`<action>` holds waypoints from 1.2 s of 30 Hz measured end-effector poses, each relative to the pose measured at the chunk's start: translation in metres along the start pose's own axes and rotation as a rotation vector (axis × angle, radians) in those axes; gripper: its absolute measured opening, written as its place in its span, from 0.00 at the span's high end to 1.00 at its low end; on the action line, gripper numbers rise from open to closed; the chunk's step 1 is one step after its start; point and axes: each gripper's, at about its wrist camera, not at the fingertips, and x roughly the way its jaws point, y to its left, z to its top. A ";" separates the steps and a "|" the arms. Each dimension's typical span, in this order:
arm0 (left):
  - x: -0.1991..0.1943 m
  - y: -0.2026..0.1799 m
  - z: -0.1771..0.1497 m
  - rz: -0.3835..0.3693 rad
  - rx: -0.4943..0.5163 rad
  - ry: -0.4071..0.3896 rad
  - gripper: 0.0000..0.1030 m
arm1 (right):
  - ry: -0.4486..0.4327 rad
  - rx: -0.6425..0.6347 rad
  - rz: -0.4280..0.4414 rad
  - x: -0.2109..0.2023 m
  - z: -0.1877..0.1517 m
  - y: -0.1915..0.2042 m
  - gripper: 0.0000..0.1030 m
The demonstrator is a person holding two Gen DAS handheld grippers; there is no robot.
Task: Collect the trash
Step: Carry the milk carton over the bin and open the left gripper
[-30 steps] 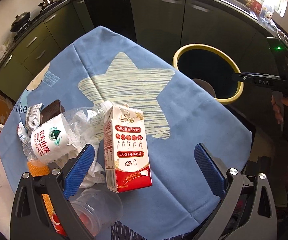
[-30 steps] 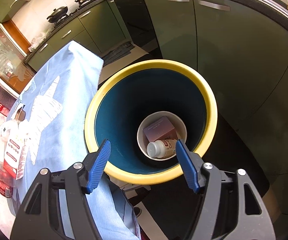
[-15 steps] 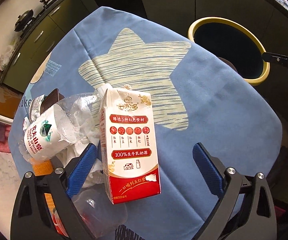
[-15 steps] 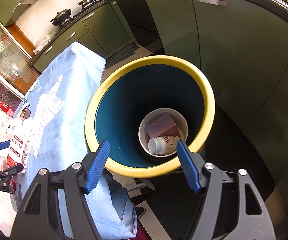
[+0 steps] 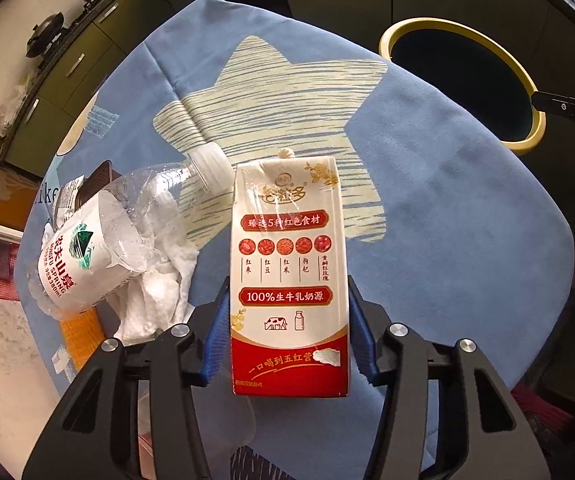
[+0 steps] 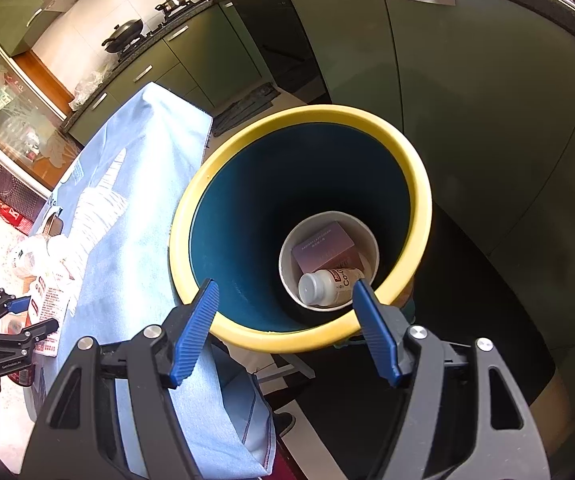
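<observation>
Between blue pads, left claw [image 5: 289, 332] clamps upright milk carton [image 5: 287, 272].

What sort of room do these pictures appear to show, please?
Most likely a home kitchen: a wok sits on a gas stove, with green cabinets under a dark counter. The table holds packaging beside a bin.

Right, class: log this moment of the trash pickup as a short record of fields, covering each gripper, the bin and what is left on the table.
left gripper: shut on the milk carton, which stands upright on the blue cloth
right gripper: open, empty, above the bin's near rim
bin: yellow rim, dark inside; holds a small white bottle and a purple box
left on table: crushed water bottle, white tissue, clear plastic cup
</observation>
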 end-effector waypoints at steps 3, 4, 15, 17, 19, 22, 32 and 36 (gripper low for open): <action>-0.009 0.000 -0.001 -0.011 0.000 -0.024 0.50 | 0.002 -0.004 0.002 0.001 -0.001 0.001 0.36; -0.013 -0.001 -0.001 -0.013 0.005 -0.031 0.50 | 0.002 -0.004 0.002 0.001 -0.001 0.001 0.36; -0.052 -0.020 -0.004 -0.067 0.036 -0.112 0.50 | -0.018 0.011 0.018 -0.008 -0.008 -0.003 0.36; -0.061 -0.027 -0.001 -0.081 0.049 -0.134 0.50 | -0.033 0.022 0.019 -0.014 -0.010 -0.009 0.36; -0.073 -0.037 0.004 -0.102 0.063 -0.163 0.50 | -0.052 0.033 0.011 -0.021 -0.012 -0.015 0.36; -0.085 -0.051 0.015 -0.129 0.081 -0.196 0.50 | -0.081 0.046 -0.006 -0.032 -0.014 -0.024 0.36; -0.092 -0.110 0.086 -0.203 0.136 -0.226 0.50 | -0.130 0.104 -0.013 -0.050 -0.024 -0.061 0.35; -0.074 -0.135 0.127 -0.231 0.147 -0.206 0.50 | -0.128 0.129 -0.019 -0.052 -0.030 -0.076 0.35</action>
